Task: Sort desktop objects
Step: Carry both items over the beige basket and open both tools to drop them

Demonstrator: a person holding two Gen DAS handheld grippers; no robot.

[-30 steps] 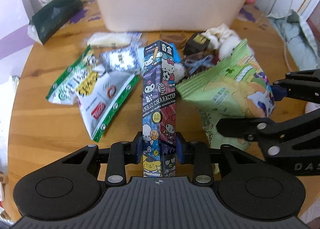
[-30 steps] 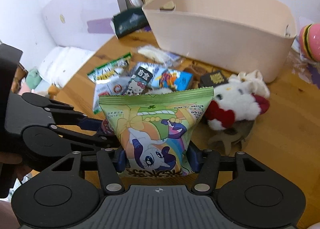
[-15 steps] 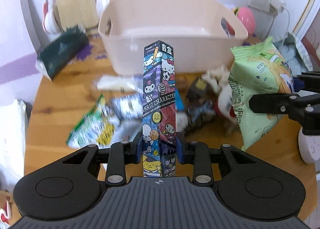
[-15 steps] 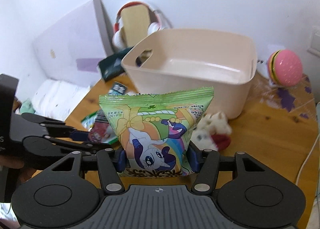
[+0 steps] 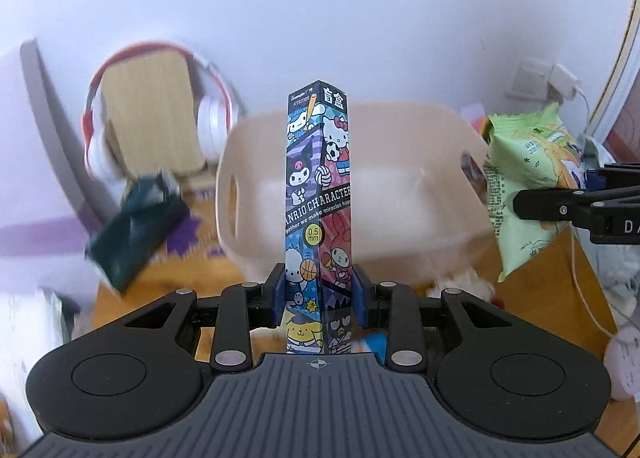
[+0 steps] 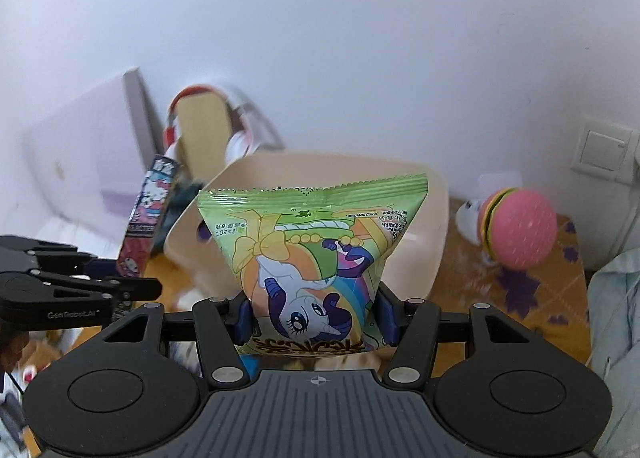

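Observation:
My left gripper (image 5: 319, 296) is shut on a tall Sanrio pen box (image 5: 319, 193) and holds it upright in the air in front of the beige basket (image 5: 400, 193). My right gripper (image 6: 316, 316) is shut on a green snack bag (image 6: 314, 250) with a pony print, held upside down in front of the same basket (image 6: 434, 213). The snack bag also shows at the right of the left wrist view (image 5: 528, 185), and the pen box at the left of the right wrist view (image 6: 150, 217). The basket looks empty inside.
Red and white headphones (image 5: 212, 121) hang on a wooden stand behind the basket. A dark green packet (image 5: 136, 230) lies left of it. A pink burger-shaped toy (image 6: 520, 234) sits to the right, near a wall socket (image 6: 604, 147). A plush toy (image 5: 460, 284) lies below the basket's front.
Both grippers have risen from the table and tilted up toward the basket, carrying the pen box and the snack bag. The loose packets on the table have dropped out of view.

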